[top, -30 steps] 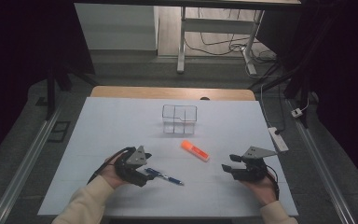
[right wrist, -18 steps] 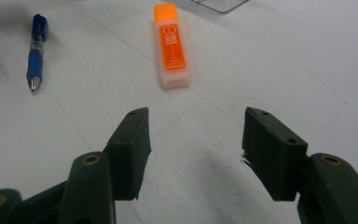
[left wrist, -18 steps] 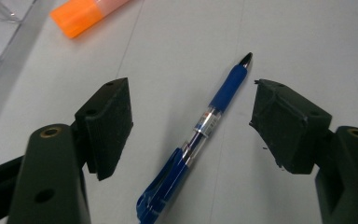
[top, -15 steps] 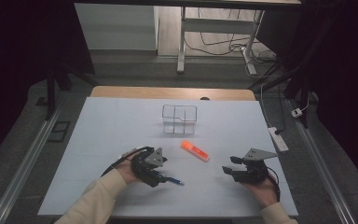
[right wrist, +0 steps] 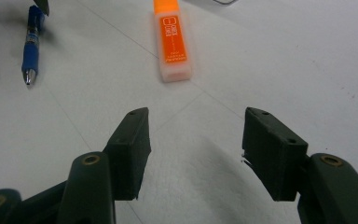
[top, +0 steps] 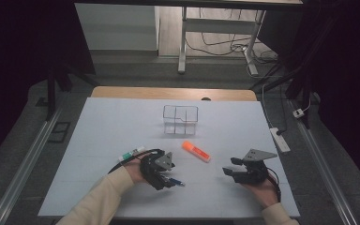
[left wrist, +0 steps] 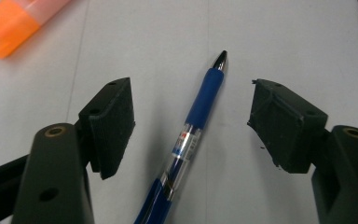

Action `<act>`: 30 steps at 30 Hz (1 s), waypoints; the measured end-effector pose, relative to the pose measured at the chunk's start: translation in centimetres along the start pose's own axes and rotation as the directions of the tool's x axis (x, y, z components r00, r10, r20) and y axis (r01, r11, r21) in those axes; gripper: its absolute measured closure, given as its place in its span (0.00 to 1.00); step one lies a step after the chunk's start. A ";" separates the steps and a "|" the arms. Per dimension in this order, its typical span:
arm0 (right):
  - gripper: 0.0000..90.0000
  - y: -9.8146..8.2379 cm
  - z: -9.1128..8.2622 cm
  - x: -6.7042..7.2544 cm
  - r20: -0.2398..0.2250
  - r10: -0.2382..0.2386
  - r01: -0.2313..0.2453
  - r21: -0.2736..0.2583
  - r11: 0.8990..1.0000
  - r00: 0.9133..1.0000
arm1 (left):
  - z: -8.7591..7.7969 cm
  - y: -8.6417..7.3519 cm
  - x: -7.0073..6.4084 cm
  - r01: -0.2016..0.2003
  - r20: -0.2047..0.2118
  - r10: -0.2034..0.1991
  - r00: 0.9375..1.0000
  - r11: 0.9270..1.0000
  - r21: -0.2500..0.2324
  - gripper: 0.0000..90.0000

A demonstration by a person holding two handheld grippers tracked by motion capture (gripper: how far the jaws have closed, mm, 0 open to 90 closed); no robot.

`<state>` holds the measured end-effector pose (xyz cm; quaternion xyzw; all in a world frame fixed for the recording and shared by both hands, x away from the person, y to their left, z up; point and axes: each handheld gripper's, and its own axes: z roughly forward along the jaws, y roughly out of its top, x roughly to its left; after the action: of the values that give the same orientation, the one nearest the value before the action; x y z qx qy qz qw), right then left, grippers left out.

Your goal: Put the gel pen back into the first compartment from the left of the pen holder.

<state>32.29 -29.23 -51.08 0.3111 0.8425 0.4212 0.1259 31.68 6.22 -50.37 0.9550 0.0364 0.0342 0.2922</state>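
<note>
Left gripper view: left gripper (left wrist: 193, 116), jaws just closing slightly yet wide and untouching, is straddling 1 blue pen (left wrist: 186, 140) lying flat on the table (left wrist: 307, 46); light, stiff, slippery-looking, likely best pinched mid-barrel.

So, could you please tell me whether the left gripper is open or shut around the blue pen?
Open: the left gripper straddles the blue pen, gaps showing beside both fingers.

Dim room; desk legs (top: 183, 42), seemingly cables (top: 225, 44).
</note>
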 end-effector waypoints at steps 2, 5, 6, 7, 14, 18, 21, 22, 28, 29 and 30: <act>0.46 0.0 0.0 0.0 -0.002 0.004 -0.004 0.001 1.000 1.000 | 0.4 0.2 0.1 -0.011 0.012 0.011 1.000 1.000 0.015 0.35; 0.46 0.0 0.1 -0.1 -0.001 0.005 -0.005 0.002 1.000 1.000 | 0.9 0.4 0.1 -0.028 0.022 0.027 0.999 0.999 0.032 0.39; 0.46 0.0 0.1 -0.1 -0.005 0.007 -0.007 0.001 1.000 1.000 | 1.0 0.5 0.1 -0.034 0.026 0.033 0.999 0.999 0.038 0.40; 0.46 0.0 0.1 -0.1 -0.001 0.005 -0.005 0.005 1.000 1.000 | 1.1 0.5 0.0 -0.033 0.025 0.032 0.999 0.999 0.042 0.41; 0.46 -0.1 0.2 -0.2 -0.005 0.007 -0.007 0.000 1.000 1.000 | 1.8 0.8 0.1 -0.085 0.036 0.082 0.996 0.994 0.071 0.52; 0.46 -0.1 0.2 -0.2 -0.004 0.007 -0.007 0.003 1.000 1.000 | 1.9 0.9 0.0 -0.105 0.048 0.101 0.994 0.992 0.076 0.61; 0.46 -0.1 0.2 -0.2 -0.003 0.004 -0.004 0.006 1.000 1.000 | 2.0 1.0 -0.1 -0.122 0.070 0.117 0.991 0.990 0.074 0.69; 0.46 -0.1 0.2 -0.2 -0.005 0.005 -0.005 0.003 1.000 1.000 | 2.0 1.0 -0.1 -0.124 0.079 0.119 0.990 0.989 0.075 0.73; 0.46 -0.1 0.2 -0.2 -0.004 0.004 -0.004 0.001 1.000 1.000 | 1.9 0.9 0.0 -0.131 0.094 0.124 0.988 0.989 0.073 0.82; 0.46 -0.1 0.2 -0.2 -0.004 0.004 -0.004 0.002 1.000 1.000 | 1.9 0.9 0.0 -0.132 0.095 0.125 0.988 0.989 0.072 0.85; 0.46 -0.1 0.2 -0.2 -0.004 0.004 -0.004 0.002 1.000 1.000 | 1.9 0.9 -0.1 -0.135 0.093 0.128 0.987 0.988 0.074 0.85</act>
<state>32.50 -29.27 -51.25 0.3120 0.8427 0.4212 0.1229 31.84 4.38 -51.44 0.9669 -0.0381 0.0096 0.2521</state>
